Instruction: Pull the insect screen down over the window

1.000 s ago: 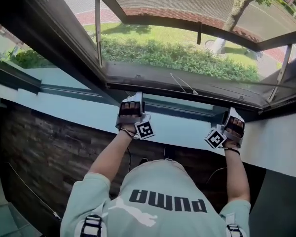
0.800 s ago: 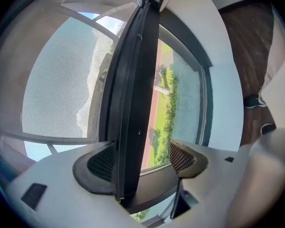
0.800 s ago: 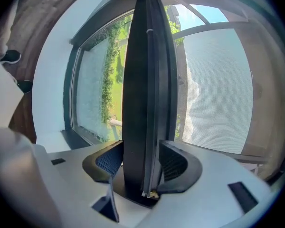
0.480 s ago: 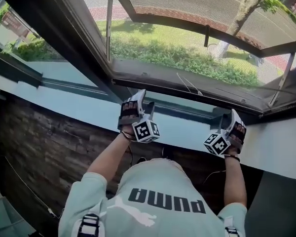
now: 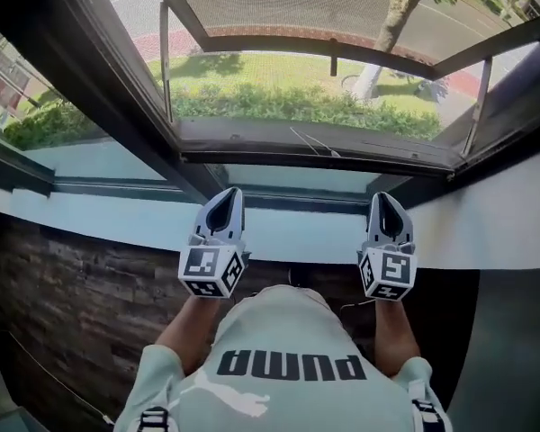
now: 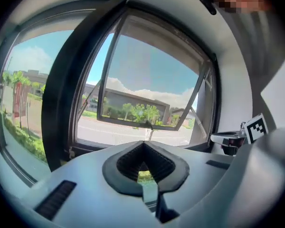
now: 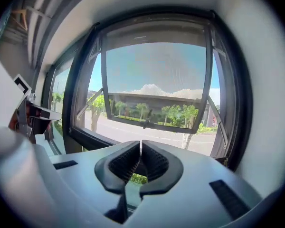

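The left gripper (image 5: pixel 226 196) and the right gripper (image 5: pixel 384 198) are held over the window sill (image 5: pixel 297 234). Their jaws have just been closing and are now brought together, and nothing is gripped between them.

Indoor room, open window (image 5: pixel 310 140), dark brick wall (image 5: pixel 81 282), lawn (image 5: pixel 279 68) outside
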A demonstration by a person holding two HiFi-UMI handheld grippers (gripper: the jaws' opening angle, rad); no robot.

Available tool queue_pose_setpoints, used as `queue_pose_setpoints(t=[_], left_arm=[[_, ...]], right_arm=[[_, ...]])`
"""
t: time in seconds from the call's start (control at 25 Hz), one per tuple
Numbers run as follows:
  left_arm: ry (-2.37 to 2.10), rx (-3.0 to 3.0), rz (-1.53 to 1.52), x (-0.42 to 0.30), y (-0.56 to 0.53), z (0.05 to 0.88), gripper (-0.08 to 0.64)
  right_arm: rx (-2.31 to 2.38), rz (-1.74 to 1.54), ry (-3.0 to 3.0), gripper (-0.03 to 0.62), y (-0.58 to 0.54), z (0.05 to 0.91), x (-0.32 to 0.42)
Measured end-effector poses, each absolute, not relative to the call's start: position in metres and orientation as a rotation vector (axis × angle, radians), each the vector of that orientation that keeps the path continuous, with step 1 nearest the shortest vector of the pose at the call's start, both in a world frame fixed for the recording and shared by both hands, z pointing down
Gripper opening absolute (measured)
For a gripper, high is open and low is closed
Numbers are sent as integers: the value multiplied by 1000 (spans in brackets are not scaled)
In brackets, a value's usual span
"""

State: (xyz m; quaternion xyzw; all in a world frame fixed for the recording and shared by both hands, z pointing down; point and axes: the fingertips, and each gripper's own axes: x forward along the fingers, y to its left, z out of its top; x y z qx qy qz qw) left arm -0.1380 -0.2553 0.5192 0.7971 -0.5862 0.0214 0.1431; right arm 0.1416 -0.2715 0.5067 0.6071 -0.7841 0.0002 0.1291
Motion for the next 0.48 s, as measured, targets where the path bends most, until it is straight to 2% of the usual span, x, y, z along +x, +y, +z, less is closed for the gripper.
queue_pose_setpoints(t=[0.08, 0.48], left_arm=[[-1722, 2351, 64, -141, -232, 507, 15], [-1802, 2477, 39, -159, -164, 469, 14]], right_arm=[[1781, -35, -2288, 11, -249, 498, 130], [1849, -266, -2322, 8, -200, 453, 98]])
